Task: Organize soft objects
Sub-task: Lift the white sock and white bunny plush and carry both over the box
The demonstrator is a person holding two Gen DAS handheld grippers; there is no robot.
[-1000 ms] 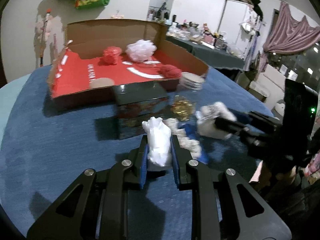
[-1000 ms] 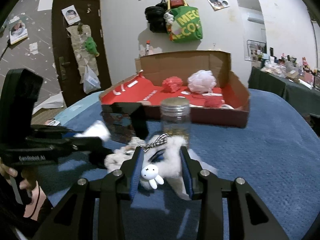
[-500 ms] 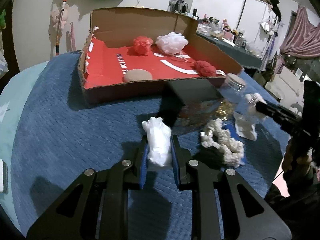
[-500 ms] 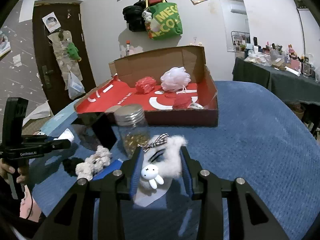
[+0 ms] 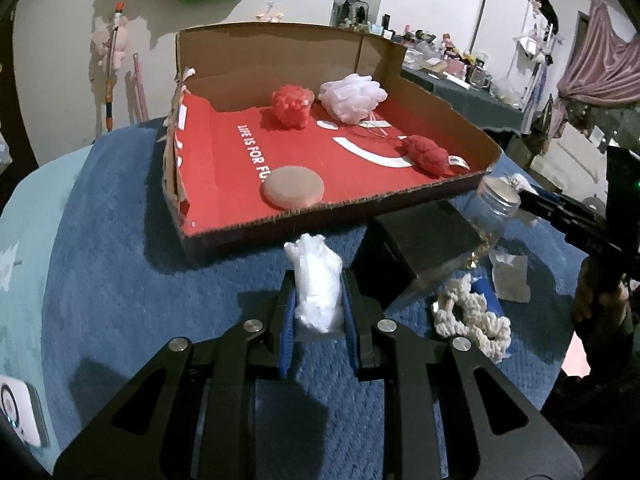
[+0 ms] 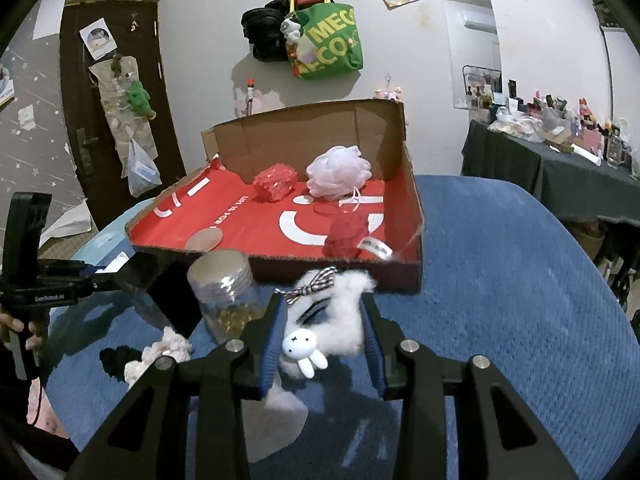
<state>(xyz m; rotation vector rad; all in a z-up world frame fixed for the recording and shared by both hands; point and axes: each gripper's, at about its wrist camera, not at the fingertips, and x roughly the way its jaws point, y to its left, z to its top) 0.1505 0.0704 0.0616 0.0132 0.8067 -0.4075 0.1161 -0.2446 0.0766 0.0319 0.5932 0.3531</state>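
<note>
My left gripper [image 5: 319,280] is shut on a white crumpled soft wad [image 5: 318,280], held above the blue cloth just in front of the cardboard box [image 5: 280,60]. My right gripper [image 6: 324,312] is shut on a white fluffy piece with a checked bow and a small rabbit charm [image 6: 344,320], near the box's front wall [image 6: 340,272]. Inside the red-lined box lie a red pompom [image 5: 291,106], a white mesh puff [image 5: 352,96], a red knitted piece [image 5: 428,155] and a round tan pad [image 5: 292,192].
A black box [image 5: 424,240], a clear jar with a lid [image 5: 494,216] and a cream rope knot [image 5: 472,320] lie on the blue cloth right of my left gripper. The jar [image 6: 224,292] stands left of my right gripper. A dark table with clutter [image 6: 560,152] stands at the right.
Both grippers have risen and moved toward the cardboard box with their soft pieces held. The box now looks nearer and larger in both views.
</note>
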